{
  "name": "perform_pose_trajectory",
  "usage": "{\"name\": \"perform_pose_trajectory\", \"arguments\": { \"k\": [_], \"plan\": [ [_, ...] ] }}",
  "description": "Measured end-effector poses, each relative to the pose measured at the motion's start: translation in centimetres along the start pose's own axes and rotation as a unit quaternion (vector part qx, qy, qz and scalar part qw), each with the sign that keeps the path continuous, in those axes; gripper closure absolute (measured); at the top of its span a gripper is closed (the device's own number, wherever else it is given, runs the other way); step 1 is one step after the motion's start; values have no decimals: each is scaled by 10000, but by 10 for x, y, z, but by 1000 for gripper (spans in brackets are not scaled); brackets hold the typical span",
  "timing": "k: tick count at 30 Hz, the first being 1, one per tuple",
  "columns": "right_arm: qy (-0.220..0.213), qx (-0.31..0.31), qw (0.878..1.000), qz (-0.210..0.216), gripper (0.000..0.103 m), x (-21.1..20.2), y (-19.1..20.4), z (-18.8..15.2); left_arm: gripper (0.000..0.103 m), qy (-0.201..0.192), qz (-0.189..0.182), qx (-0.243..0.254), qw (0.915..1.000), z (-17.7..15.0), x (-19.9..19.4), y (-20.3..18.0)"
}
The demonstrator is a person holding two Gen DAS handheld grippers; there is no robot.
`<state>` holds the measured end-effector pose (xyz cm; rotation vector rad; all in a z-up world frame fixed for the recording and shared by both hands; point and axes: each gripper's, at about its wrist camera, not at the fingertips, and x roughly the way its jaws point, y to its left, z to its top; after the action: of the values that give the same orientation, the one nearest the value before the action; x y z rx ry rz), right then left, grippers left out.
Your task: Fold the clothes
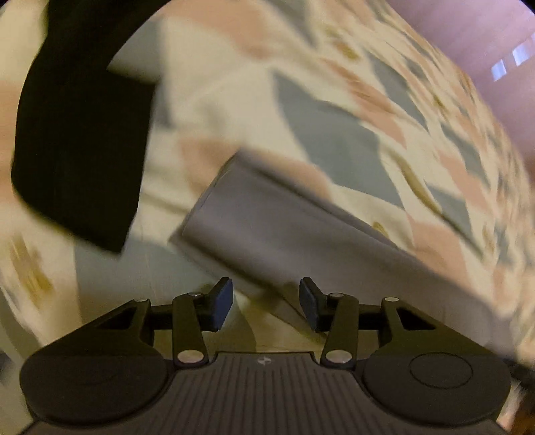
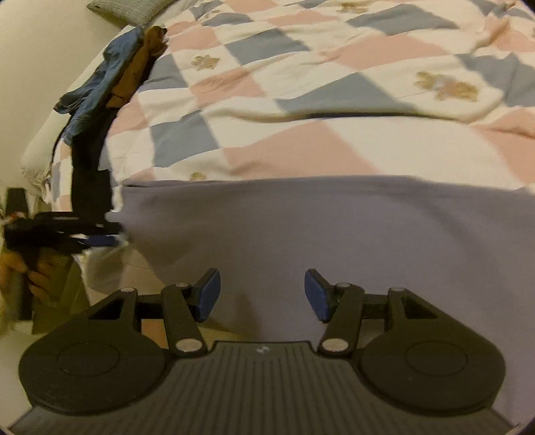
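Note:
A lilac-grey garment [image 2: 317, 227] lies flat on a checkered quilt [image 2: 267, 83], filling the lower half of the right wrist view. My right gripper [image 2: 262, 294] hovers over its near part, open, its blue pads [image 2: 209, 294] well apart and pressing on nothing. At the garment's left edge my left gripper [image 2: 110, 233] comes in sideways, held by a hand [image 2: 36, 271]. The left wrist view is blurred. In it the same garment [image 1: 284, 227] shows as a folded slab beyond my left gripper [image 1: 265, 302], which is open with nothing between its fingers.
A pile of blue denim, brown and black clothes [image 2: 100, 83] hangs along the quilt's left edge, below a grey pillow [image 2: 130, 10]. A black garment [image 1: 77, 134] lies to the left in the left wrist view. A pale wall [image 2: 40, 50] stands at the left.

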<state>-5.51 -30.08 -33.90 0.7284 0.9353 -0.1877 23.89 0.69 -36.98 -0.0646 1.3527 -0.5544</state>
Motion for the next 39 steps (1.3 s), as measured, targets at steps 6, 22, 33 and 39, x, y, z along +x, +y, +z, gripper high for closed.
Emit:
{"name": "perform_pose_trajectory", "arguments": {
  "k": [6,22,33,39],
  "plan": [
    [-11,-434,9989,159,51,24,50,9,57,-209,-583,-426,9972,0,23,30],
    [-94,-4975,8654,-600,68,127,236,-35,58,-556,-744,-58,9957,20,-14,78],
    [-48,-6429,7480,-1648,95,150,229,-82,57,-223,-1406,-198,9896,-2,-17,84],
    [-98,-3854,9210,-568,98,122,199,-14,56,11,-1967,-617,9785,-12,-8,76]
  ]
}}
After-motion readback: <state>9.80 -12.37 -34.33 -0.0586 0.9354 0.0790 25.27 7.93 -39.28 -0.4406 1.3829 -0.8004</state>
